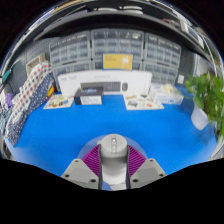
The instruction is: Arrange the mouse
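A light grey computer mouse (113, 158) sits between my gripper's (113, 168) two fingers, its nose pointing forward over the blue table surface (70, 135). The purple pads (93, 160) press against both of its sides, so the gripper is shut on the mouse. The mouse looks lifted off the table. Its rear part is hidden between the fingers.
At the table's far edge stand a white box (90, 84) and several small items (150, 99). Shelving with drawers (70, 48) lines the back wall. A green plant (207, 100) stands at the right. Patterned objects (30, 95) sit at the left.
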Action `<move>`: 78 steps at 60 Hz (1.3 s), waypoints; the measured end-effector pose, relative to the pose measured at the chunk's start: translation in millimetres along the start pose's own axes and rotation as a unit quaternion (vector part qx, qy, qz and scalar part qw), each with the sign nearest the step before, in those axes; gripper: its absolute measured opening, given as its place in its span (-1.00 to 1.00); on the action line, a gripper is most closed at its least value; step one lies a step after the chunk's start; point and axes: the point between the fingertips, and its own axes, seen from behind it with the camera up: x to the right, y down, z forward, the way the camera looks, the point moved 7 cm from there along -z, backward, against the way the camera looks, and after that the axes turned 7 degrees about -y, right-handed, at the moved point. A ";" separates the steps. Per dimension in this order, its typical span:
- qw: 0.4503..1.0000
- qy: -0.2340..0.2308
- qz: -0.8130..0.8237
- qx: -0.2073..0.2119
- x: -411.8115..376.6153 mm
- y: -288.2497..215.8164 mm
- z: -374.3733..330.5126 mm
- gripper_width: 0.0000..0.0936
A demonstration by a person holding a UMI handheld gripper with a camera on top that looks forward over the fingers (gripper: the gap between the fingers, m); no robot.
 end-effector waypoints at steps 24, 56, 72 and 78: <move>0.999 -0.011 0.001 -0.031 8.9 45.5 36.2 -0.09; 0.999 -0.029 0.002 0.016 -20.1 -43.1 -69.5 0.83; 0.997 -0.048 -0.018 0.058 -40.3 -75.4 -128.3 0.83; 0.996 -0.054 -0.020 0.067 -43.0 -78.8 -139.2 0.84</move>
